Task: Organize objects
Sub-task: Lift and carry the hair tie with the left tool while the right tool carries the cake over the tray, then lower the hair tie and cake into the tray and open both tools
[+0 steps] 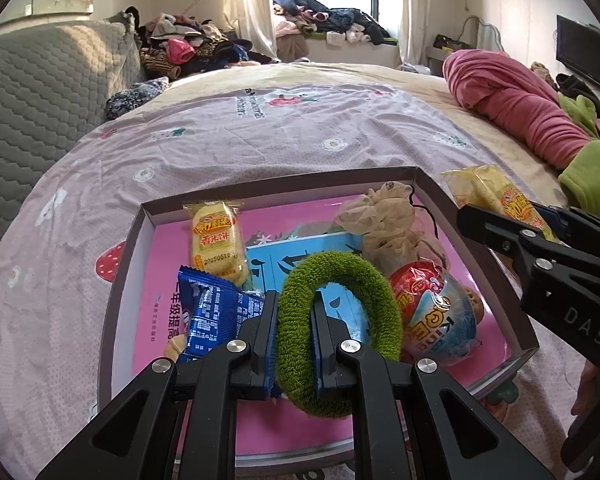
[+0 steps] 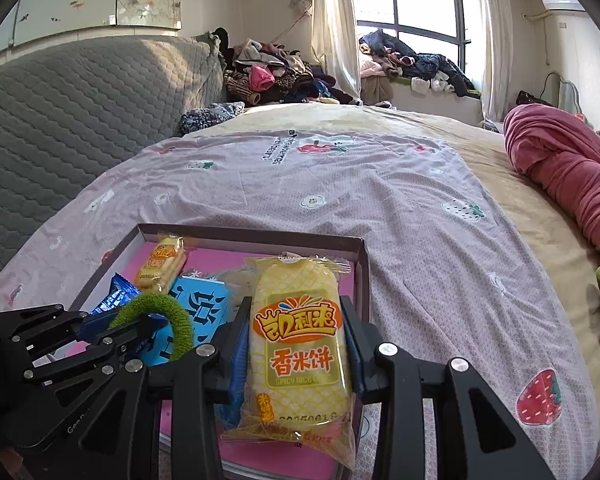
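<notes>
A shallow box (image 1: 121,264) with a pink book in its bottom lies on the bed. My left gripper (image 1: 294,304) is shut on a green fuzzy hair tie (image 1: 340,276), held over the box; it also shows in the right wrist view (image 2: 172,312). My right gripper (image 2: 296,316) is shut on a yellow rice cracker packet (image 2: 298,344), held above the box's right side (image 2: 362,276); it shows in the left wrist view too (image 1: 496,196). In the box lie a second yellow cracker packet (image 1: 216,240), a blue snack packet (image 1: 212,312), a beige scrunchie (image 1: 384,228) and a red-and-blue capsule toy (image 1: 436,312).
The bed has a pink patterned sheet (image 1: 260,136). A grey quilted headboard (image 1: 40,92) stands at the left. A pink blanket roll (image 1: 516,100) and a green garment (image 1: 592,172) lie at the right. Clothes piles (image 1: 188,44) sit beyond the bed near the window.
</notes>
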Available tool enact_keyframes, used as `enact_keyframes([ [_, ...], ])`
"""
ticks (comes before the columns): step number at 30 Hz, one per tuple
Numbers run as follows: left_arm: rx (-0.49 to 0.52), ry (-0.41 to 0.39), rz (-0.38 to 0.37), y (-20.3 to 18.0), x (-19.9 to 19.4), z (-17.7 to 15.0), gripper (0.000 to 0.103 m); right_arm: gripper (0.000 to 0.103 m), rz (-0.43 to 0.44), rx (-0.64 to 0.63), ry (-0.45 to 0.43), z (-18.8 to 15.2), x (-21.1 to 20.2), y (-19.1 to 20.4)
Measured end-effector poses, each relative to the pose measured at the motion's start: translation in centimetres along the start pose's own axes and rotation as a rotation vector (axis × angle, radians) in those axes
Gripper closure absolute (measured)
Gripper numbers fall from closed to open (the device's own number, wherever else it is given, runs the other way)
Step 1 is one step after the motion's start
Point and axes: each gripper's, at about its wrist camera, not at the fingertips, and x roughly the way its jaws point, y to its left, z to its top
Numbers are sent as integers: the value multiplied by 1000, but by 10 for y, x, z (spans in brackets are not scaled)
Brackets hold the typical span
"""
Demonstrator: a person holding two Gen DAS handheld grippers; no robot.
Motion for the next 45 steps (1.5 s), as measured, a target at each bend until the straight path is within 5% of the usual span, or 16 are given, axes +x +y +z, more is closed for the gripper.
enact_keyframes([
  [30, 15, 68, 20, -2, 28, -10, 86, 63, -28, 5, 118, -15, 49, -11],
  [35, 18, 72, 23, -2, 28, -11, 80, 62, -24, 9, 124, -15, 51, -13],
  [40, 14, 72, 20, -1, 27, -12, 48, 51, -33, 20, 121, -15, 50, -15],
  [45, -1, 57, 13, 3, 22, -9, 41, 44, -30, 12, 122, -14, 51, -11],
])
